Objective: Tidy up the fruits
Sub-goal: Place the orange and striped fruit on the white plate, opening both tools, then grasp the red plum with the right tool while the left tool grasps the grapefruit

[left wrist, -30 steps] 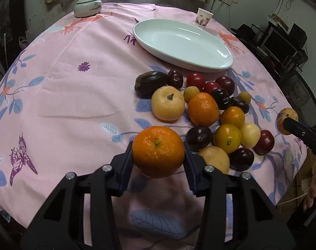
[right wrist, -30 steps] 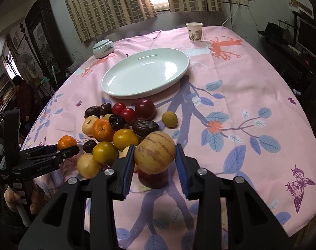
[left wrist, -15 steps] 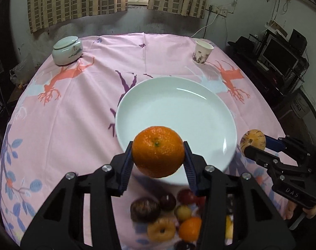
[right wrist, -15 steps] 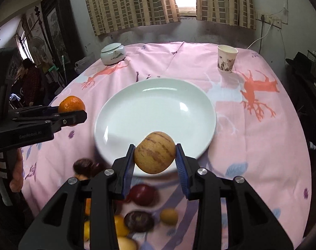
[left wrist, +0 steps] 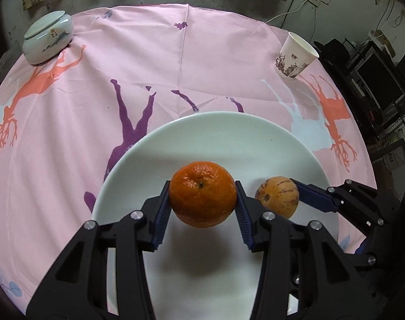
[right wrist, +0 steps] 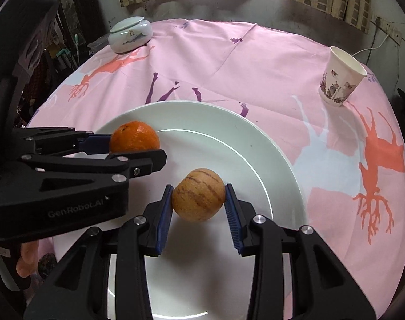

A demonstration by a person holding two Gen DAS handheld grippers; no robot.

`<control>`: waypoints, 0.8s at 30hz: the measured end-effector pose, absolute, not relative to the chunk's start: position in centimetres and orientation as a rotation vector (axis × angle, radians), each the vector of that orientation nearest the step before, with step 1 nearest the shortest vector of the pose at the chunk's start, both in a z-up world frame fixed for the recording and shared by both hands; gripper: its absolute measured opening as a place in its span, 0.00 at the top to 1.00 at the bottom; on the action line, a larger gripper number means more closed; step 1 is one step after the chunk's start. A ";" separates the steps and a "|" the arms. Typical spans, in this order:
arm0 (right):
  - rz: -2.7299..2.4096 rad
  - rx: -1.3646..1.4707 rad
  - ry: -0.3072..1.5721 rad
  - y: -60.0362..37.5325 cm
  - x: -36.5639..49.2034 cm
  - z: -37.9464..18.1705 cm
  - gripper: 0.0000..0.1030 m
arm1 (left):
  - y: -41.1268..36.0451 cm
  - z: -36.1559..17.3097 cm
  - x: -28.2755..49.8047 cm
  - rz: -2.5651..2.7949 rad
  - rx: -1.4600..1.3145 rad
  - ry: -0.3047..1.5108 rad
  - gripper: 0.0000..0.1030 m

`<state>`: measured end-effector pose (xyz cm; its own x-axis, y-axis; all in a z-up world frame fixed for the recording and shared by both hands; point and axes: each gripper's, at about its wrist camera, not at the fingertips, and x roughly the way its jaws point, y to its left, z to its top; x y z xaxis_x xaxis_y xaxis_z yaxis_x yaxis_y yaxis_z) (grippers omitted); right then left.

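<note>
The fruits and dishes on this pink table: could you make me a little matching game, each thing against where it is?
Things:
1. orange
2. striped fruit
3. paper cup
4. lidded jar

Places:
A. far right of the tablecloth
B. far left of the tablecloth
C. in the left hand-held gripper
D. in the right hand-held gripper

Pairs: 1-C, 2-D, 3-A, 4-B

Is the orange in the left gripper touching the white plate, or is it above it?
Apart. In the left wrist view the orange hangs between the left gripper pads, with its shadow lying separately on the white plate below it.
</note>
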<state>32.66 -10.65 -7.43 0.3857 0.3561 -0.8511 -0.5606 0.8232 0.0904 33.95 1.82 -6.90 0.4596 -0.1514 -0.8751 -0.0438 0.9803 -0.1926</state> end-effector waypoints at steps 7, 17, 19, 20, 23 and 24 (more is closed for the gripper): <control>0.514 -0.272 0.922 -11.4 31.5 -5.1 0.34 | 2.7 -3.7 32.0 -0.033 -0.201 1.010 0.19; 0.421 -0.234 0.909 -17.3 17.5 -0.9 0.20 | 4.3 0.9 15.7 0.051 -0.124 0.833 0.04; 0.446 -0.198 0.919 -18.2 13.5 -1.5 0.08 | 4.0 -0.3 11.8 0.039 -0.121 0.845 0.04; 0.458 -0.188 0.918 -18.7 11.2 -1.9 0.08 | 3.9 -1.0 10.0 0.029 -0.125 0.852 0.04; 0.452 -0.183 0.924 -19.5 5.8 -3.3 0.08 | 3.3 -3.1 4.8 -0.007 -0.137 0.868 0.04; 0.447 -0.177 0.927 -19.8 4.4 -3.8 0.08 | 3.1 -3.7 3.2 -0.008 -0.136 0.868 0.04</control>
<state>4.43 -19.80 -3.78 0.5169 0.2954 -0.8034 -0.4451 0.8945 0.0425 3.18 3.10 -3.68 0.6469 -0.0623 -0.7600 -0.0484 0.9913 -0.1224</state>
